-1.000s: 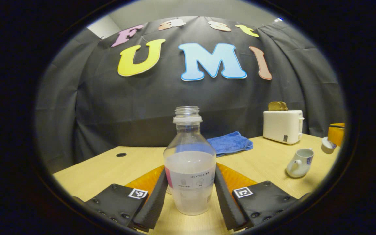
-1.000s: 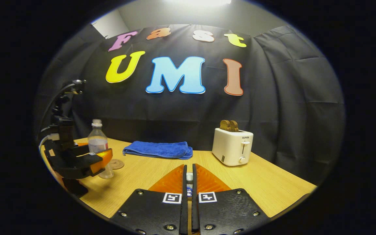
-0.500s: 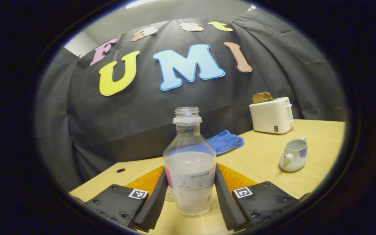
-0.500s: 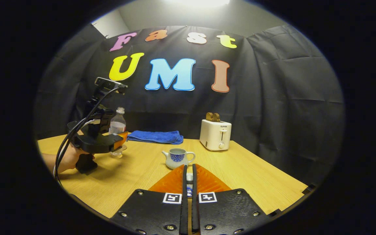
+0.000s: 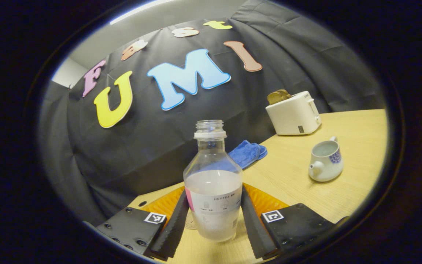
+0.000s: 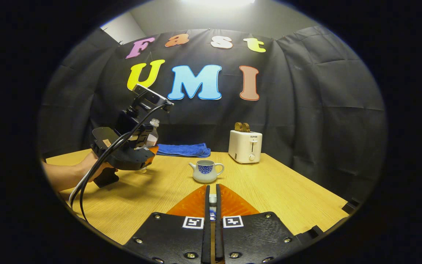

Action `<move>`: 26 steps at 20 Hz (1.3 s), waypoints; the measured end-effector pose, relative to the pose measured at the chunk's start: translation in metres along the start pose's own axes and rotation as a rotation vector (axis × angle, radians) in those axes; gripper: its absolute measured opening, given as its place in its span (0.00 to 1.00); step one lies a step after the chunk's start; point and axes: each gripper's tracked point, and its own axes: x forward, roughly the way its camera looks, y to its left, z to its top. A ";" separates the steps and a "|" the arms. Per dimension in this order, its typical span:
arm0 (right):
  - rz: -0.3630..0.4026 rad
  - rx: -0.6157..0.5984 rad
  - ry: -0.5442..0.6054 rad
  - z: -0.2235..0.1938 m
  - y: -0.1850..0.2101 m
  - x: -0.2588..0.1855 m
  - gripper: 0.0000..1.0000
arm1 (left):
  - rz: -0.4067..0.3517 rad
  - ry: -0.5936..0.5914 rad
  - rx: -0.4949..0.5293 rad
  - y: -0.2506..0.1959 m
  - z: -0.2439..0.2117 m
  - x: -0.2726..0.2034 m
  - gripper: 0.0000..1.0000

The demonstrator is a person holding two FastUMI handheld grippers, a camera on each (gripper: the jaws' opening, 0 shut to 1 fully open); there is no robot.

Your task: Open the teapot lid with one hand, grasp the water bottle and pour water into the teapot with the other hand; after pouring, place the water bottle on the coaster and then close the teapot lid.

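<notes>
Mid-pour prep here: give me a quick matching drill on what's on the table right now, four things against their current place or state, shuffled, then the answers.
Things:
1. water bottle
2. teapot
3. blue towel
4. toaster

Places or states:
A. holds toast in its slots
B. lidless, mouth open, standing mid-table
C. folded by the booth wall
D. uncapped, clamped in the left gripper jaws

Pairs: 1-D, 2-B, 3-C, 4-A
</notes>
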 end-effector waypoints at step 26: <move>0.032 0.006 -0.001 -0.007 -0.001 -0.004 0.05 | -0.070 0.025 0.836 -0.087 0.025 0.029 0.86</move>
